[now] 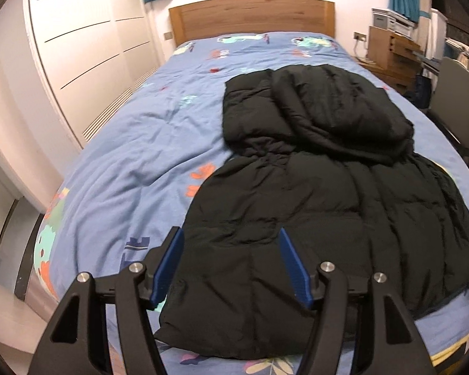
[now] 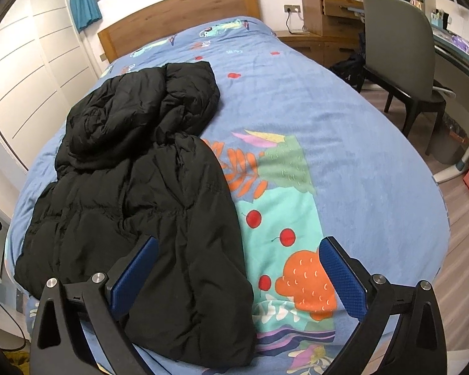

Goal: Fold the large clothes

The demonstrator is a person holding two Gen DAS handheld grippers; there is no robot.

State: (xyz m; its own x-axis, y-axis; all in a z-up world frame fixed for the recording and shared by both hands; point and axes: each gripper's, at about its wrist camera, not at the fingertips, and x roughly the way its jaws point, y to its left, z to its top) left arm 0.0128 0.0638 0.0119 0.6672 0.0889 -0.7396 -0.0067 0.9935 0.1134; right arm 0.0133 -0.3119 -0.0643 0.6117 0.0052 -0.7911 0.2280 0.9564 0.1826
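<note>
Black puffer jacket on the bed — left tongs, right tongs wide apart, empty.

A matt black quilted puffer jacket of soft synthetic cloth is seen on a wrinkled blue printed cotton-like bed cover. Textured blue pads are carried on matt black plastic links with shiny metal pins. The headboard is smooth wood.

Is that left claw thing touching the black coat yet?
Cannot tell. In the left wrist view the open left gripper overlaps the black coat, but height above the fabric isn't visible; no gap or contact shows.
</note>
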